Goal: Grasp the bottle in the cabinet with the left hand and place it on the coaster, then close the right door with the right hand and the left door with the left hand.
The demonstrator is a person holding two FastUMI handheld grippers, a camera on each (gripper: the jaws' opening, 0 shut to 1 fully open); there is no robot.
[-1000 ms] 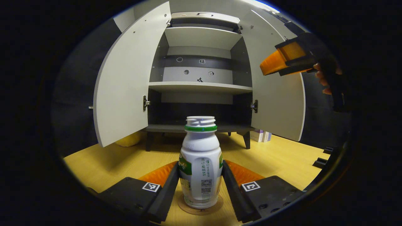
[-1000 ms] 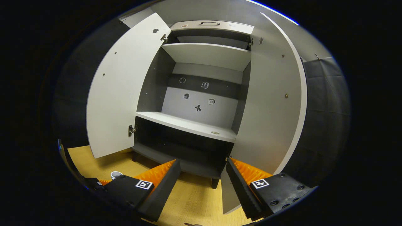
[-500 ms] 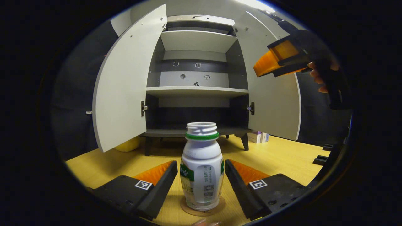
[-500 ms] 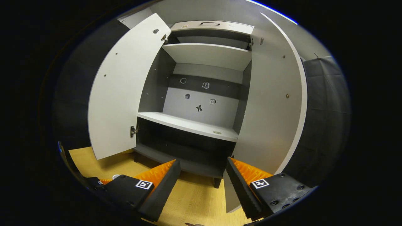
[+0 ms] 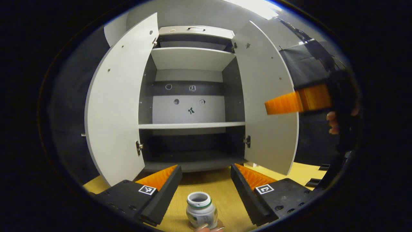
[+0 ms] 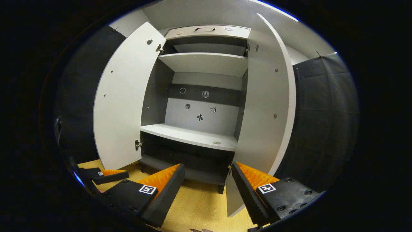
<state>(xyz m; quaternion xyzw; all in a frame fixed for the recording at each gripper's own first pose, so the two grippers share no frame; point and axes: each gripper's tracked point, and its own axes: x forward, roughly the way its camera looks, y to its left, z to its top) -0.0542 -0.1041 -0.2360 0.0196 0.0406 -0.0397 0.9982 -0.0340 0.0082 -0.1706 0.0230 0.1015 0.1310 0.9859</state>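
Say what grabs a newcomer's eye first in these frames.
The tall grey cabinet fills the middle, both pale doors swung wide, its shelves bare. Below, the small white plastic bottle with a green neck ring stands uncapped on the yellow wooden table, between the open left gripper fingers.

Left gripper (image 5: 206,178) and right gripper (image 6: 208,180) — jaws apart, empty.

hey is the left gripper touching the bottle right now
Apart. In the left gripper view the left gripper is open and the bottle stands low on the table between the fingers, with bare wood showing on both sides of it.
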